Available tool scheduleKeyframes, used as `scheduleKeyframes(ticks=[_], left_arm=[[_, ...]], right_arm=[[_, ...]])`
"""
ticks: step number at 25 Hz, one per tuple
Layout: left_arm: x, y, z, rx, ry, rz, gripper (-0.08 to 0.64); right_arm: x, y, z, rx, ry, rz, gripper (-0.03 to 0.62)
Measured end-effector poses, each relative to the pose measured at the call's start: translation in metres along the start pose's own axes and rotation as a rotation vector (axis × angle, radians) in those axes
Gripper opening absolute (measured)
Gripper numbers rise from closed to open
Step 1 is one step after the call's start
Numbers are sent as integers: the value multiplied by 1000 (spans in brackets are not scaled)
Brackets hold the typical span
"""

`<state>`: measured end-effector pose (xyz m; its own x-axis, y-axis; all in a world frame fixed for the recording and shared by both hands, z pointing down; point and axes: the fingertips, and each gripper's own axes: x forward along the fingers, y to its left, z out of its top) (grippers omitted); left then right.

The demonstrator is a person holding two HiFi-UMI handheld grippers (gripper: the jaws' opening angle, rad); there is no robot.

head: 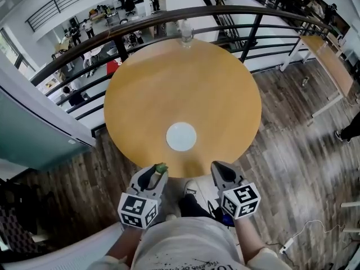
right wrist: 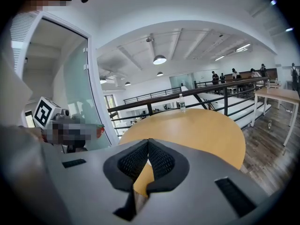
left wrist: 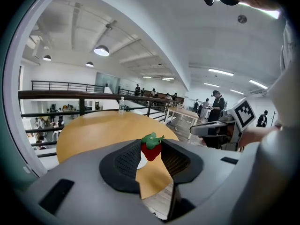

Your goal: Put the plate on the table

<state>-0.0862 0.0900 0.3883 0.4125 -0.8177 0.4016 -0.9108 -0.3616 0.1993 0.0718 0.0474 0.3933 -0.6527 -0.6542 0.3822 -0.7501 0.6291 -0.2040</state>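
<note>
A white plate (head: 181, 136) lies flat on the round wooden table (head: 146, 89), near its front edge. My left gripper (head: 160, 171) hovers just off that edge, shut on a small red strawberry (left wrist: 151, 150) with a green top (head: 161, 167). In the left gripper view a sliver of the plate (left wrist: 139, 161) shows behind the berry. My right gripper (head: 218, 169) is level with the left one, front right of the plate. Its jaws are shut with nothing between them (right wrist: 148, 146). Neither gripper touches the plate.
A clear water bottle (head: 185, 34) stands at the table's far edge, against a dark railing (head: 169, 17) over a lower floor with people. A long desk (head: 329, 61) stands at the far right. Dark wooden floor surrounds the table.
</note>
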Motion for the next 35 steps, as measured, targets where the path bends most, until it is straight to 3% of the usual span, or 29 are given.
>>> scheduleKeyframes(ticks=[8, 15, 35], left_arm=[[51, 9, 24, -22, -1, 33, 149], [70, 16, 31, -20, 19, 39, 149], [101, 58, 39, 28, 100, -90, 149]], right_arm=[[31, -49, 24, -13, 7, 25, 20], [46, -64, 29, -11, 23, 35, 20], [79, -50, 33, 34, 46, -56, 20]])
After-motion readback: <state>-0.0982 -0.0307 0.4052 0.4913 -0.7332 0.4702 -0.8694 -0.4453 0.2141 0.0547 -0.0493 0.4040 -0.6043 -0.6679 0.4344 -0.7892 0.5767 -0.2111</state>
